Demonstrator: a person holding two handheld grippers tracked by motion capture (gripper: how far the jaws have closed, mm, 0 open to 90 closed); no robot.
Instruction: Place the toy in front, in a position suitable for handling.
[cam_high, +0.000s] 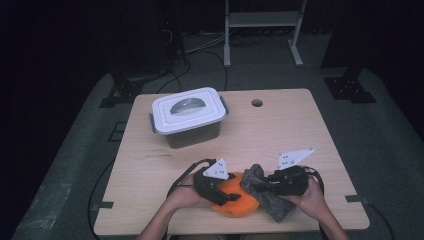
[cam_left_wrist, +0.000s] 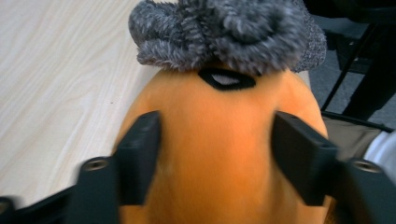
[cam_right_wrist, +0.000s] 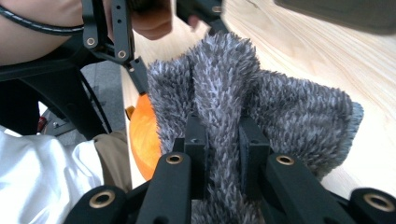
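Observation:
An orange plush toy (cam_high: 235, 202) lies near the table's front edge, with a grey fuzzy cloth (cam_high: 265, 192) draped against its right side. My left gripper (cam_high: 227, 197) comes in from the left, and in the left gripper view its jaws (cam_left_wrist: 217, 158) press on both flanks of the orange toy (cam_left_wrist: 219, 121), under the grey cloth (cam_left_wrist: 224, 32). My right gripper (cam_high: 260, 186) is shut on a fold of the grey cloth. The right gripper view has that fold pinched between its jaws (cam_right_wrist: 223, 149), the rest of the cloth (cam_right_wrist: 280, 107) spread beyond, and the orange toy (cam_right_wrist: 142, 135) at the left.
A white lidded box with a grey handle (cam_high: 187, 112) stands at the back left of the wooden table (cam_high: 300, 130). A round cable hole (cam_high: 257, 103) sits near the far edge. A metal shelf frame (cam_high: 262, 20) stands on the floor behind the table.

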